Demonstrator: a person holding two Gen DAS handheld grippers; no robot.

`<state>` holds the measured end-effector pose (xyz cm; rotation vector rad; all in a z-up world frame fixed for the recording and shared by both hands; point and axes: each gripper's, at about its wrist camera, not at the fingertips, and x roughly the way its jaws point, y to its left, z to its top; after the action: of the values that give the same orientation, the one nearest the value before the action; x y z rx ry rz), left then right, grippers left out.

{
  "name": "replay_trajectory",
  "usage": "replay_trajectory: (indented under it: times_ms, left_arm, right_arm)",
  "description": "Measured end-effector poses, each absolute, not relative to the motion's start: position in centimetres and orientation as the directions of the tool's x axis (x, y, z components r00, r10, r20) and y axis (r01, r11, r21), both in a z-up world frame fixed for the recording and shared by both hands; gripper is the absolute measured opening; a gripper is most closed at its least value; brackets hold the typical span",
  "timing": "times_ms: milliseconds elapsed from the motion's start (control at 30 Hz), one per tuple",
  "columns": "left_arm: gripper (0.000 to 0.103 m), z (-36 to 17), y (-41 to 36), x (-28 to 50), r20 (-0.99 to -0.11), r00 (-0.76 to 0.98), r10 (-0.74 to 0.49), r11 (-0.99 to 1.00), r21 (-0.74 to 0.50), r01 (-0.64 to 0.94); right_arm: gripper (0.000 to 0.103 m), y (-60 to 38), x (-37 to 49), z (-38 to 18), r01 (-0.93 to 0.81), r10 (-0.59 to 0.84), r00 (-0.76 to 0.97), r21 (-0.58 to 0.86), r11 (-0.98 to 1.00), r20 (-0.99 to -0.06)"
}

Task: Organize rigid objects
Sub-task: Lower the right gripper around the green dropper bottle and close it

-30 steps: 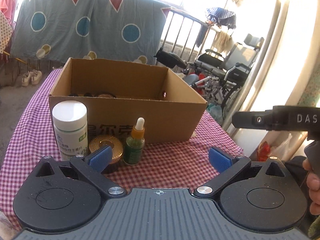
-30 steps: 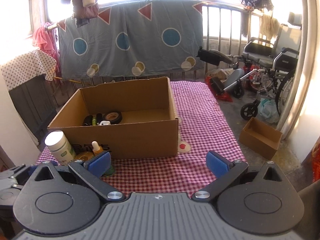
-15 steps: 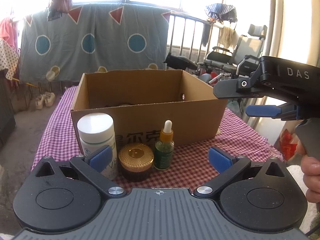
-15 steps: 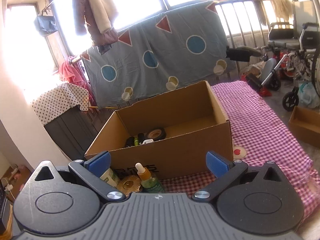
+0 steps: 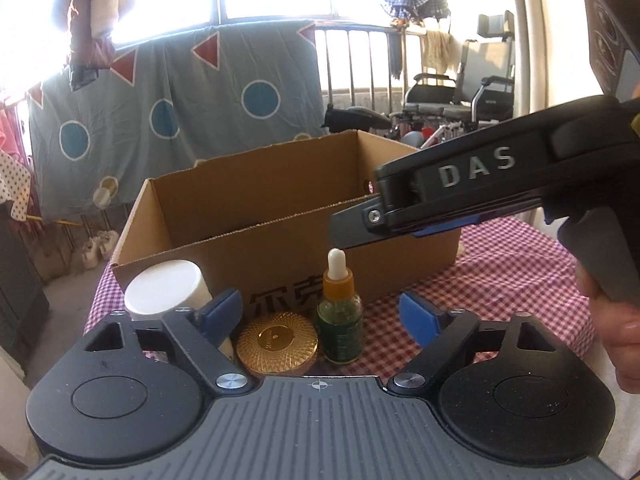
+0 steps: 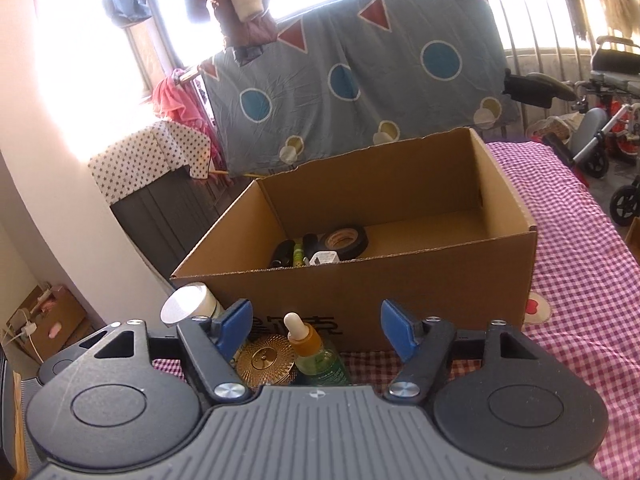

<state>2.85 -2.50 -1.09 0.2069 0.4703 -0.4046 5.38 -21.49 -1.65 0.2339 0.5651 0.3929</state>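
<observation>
A green dropper bottle [image 5: 340, 322] [image 6: 318, 354], a gold round jar [image 5: 277, 343] [image 6: 264, 362] and a white-capped pill bottle [image 5: 166, 290] [image 6: 190, 308] stand on the checked cloth in front of an open cardboard box [image 5: 280, 240] [image 6: 400, 280]. My left gripper [image 5: 320, 316] is open and empty, close before the jar and dropper bottle. My right gripper [image 6: 316, 326] is open and empty, just above the dropper bottle; its body also shows in the left wrist view [image 5: 500, 188]. The box holds a black tape roll [image 6: 346, 240] and small items.
The table with the red checked cloth [image 6: 580, 272] extends right of the box. A blue patterned blanket [image 6: 360, 80] hangs behind. A wheelchair [image 5: 460, 100] stands at back right. A dark cabinet with a dotted cover [image 6: 160, 184] is at left.
Both grippers have moved closer to the three containers. The right gripper has swung left and down over the dropper bottle, now crossing the left wrist view above it.
</observation>
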Motion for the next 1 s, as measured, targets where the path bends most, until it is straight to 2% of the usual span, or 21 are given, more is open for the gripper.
replay_trajectory:
  times_ms: [67,133,333,500,767,1000]
  left_arm:
    - [0.074,-1.5,-2.9,3.1,-0.493,0.806,-0.327,0.898,0.102,0.427]
    - [0.064,-1.7,-3.1,3.4,-0.507,0.8,-0.321,0.9,0.101,0.425]
    - [0.052,-2.2,-3.7,4.3,-0.52,0.804,-0.29,0.906,0.12,0.405]
    - [0.046,-2.5,-4.0,5.1,-0.528,0.797,-0.293,0.903,0.12,0.412]
    - [0.032,-2.8,-4.8,5.7,-0.549,0.762,-0.344,0.883,0.087,0.462]
    - [0.033,-3.4,-5.9,6.3,-0.57,0.75,-0.337,0.874,0.106,0.474]
  right_arm:
    - [0.061,-20.7,6.1,-2.1,-0.316,0.43,0.757,0.3,0.9,-0.492]
    - [0.058,-20.3,6.6,-2.5,-0.341,0.452,0.737,0.302,0.89,-0.503]
    - [0.037,-20.1,8.0,-3.5,-0.363,0.461,0.703,0.284,0.887,-0.541]
    - [0.025,-20.0,8.2,-3.7,-0.383,0.488,0.681,0.303,0.873,-0.546]
    - [0.023,-20.8,7.6,-3.6,-0.381,0.487,0.684,0.304,0.873,-0.542]
    - [0.023,-21.8,7.7,-3.5,-0.366,0.488,0.682,0.323,0.873,-0.545]
